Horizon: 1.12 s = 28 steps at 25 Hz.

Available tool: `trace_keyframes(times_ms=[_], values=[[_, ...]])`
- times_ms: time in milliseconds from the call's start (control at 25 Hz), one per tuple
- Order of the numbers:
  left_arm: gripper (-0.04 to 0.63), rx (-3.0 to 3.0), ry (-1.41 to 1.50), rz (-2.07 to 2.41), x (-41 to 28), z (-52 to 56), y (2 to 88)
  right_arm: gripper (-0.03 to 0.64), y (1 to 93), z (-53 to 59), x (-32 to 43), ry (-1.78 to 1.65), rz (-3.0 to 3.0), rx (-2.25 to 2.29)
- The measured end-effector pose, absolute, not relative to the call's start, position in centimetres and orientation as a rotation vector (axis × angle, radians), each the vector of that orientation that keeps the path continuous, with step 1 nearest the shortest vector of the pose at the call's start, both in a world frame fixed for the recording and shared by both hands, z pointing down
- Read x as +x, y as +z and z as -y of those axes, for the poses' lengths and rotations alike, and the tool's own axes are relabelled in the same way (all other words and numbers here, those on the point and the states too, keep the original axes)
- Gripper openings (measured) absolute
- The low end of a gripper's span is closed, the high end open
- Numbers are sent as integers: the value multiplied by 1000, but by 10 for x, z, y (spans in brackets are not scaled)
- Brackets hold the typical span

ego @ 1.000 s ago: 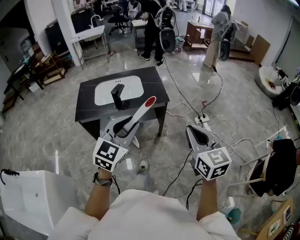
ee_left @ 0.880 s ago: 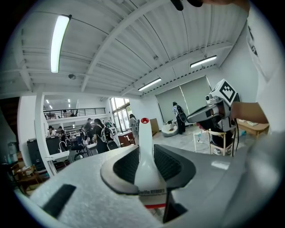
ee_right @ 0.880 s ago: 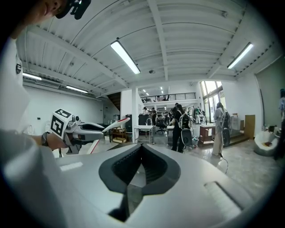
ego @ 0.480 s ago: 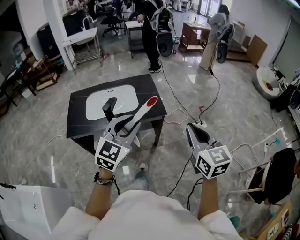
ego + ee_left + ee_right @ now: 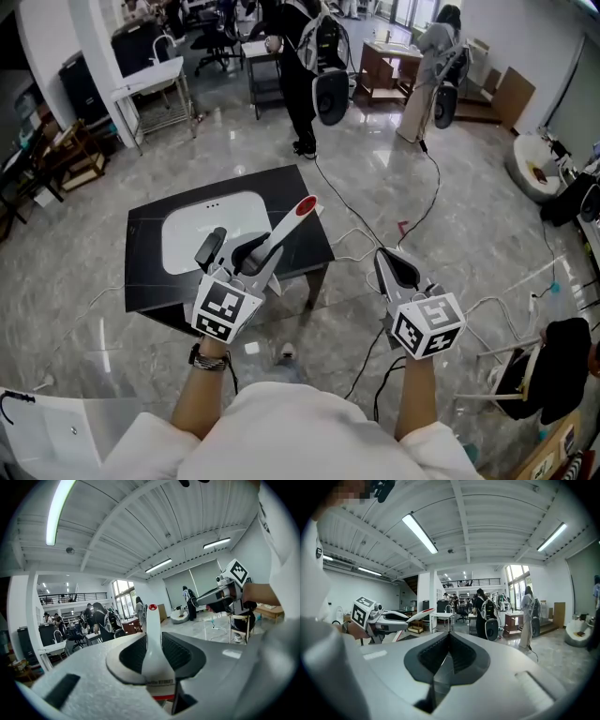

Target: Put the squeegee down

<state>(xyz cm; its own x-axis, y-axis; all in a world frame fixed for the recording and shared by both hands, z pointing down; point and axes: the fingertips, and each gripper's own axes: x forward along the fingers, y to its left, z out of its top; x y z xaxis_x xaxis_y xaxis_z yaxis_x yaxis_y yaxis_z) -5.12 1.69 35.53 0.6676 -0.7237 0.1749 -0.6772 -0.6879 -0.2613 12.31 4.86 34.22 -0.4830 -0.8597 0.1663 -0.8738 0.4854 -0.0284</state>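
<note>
The squeegee (image 5: 289, 223) has a white handle with a red tip and slants up and to the right out of my left gripper (image 5: 251, 255), which is shut on its handle. In the left gripper view the squeegee (image 5: 152, 639) stands upright between the dark pads. It hangs over the front right part of a black table (image 5: 309, 246) with a white inset sink (image 5: 187, 234) and a black faucet (image 5: 208, 247). My right gripper (image 5: 392, 267) is held level to the right of the table, shut with nothing in it (image 5: 449, 656). That view also shows the squeegee (image 5: 415, 616) at the left.
Cables and a power strip (image 5: 398, 230) lie on the shiny floor right of the table. Several people (image 5: 305, 56) stand by desks at the back. A white tub (image 5: 47, 427) sits at lower left, and a chair with a black garment (image 5: 553, 361) at right.
The table has drawn nearer and slid down and left in the head view as both grippers travelled forward together. The squeegee now overlaps the table's front right corner.
</note>
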Motion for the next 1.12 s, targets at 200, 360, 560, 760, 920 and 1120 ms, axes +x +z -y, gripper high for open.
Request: trace_keyframes(times_ms=[200, 360, 560, 760, 920, 1120], values=[[109, -2716, -413, -1143, -59, 25, 356, 8, 342, -8, 116, 183, 2587, 1524], [110, -2724, -429, -1137, -64, 53, 361, 8, 347, 19, 111, 202, 2577, 1526], [109, -2723, -446, -1121, -71, 87, 366, 8, 351, 52, 103, 215, 2563, 1536], [109, -2725, -463, -1090, -78, 123, 374, 8, 353, 86, 92, 200, 2557, 1548], [109, -2731, -477, -1063, -84, 154, 380, 8, 357, 114, 85, 206, 2544, 1568], [109, -2749, -505, -1025, -84, 189, 388, 8, 363, 139, 86, 227, 2517, 1603]])
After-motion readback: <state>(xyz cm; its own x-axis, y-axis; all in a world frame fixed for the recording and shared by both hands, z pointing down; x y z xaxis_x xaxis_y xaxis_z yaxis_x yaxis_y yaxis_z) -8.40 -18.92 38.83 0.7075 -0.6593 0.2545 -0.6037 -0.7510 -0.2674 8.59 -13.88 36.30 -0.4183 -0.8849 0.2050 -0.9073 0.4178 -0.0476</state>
